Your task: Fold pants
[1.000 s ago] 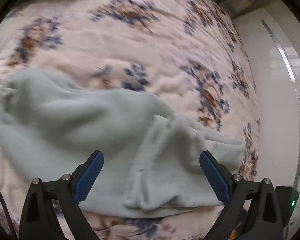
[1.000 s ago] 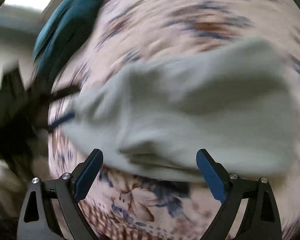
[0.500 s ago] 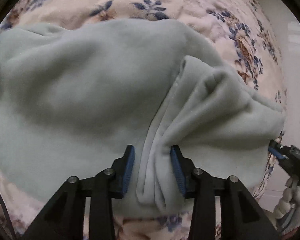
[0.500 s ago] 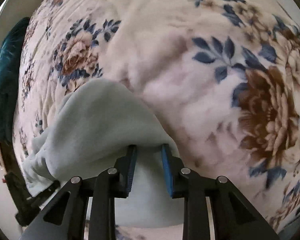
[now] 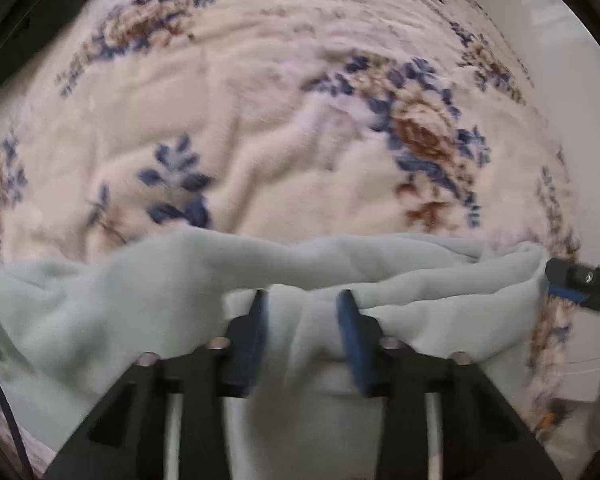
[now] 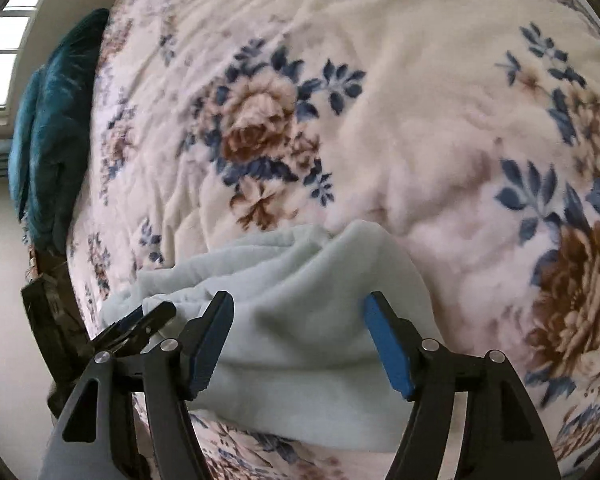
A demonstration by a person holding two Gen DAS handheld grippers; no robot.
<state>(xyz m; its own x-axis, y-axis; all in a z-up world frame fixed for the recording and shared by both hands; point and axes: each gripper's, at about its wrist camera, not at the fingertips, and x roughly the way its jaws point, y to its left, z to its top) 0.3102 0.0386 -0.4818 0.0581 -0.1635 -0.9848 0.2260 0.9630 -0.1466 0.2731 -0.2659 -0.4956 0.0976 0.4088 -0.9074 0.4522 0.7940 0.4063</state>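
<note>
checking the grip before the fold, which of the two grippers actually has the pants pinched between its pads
The left gripper: its closing pads squeeze a ridge of the pale green pants. The right gripper is opening, pads clear of the cloth.

I count one pair of pants (image 5: pixel 148 280), two grippers, one flowered blanket (image 6: pixel 420 128) and one teal cushion (image 6: pixel 48 128) at nine o'clock.

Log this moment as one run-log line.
left gripper: closing, pinching pants fold | right gripper: opening, pants between fingers | surface: floral blanket
</note>
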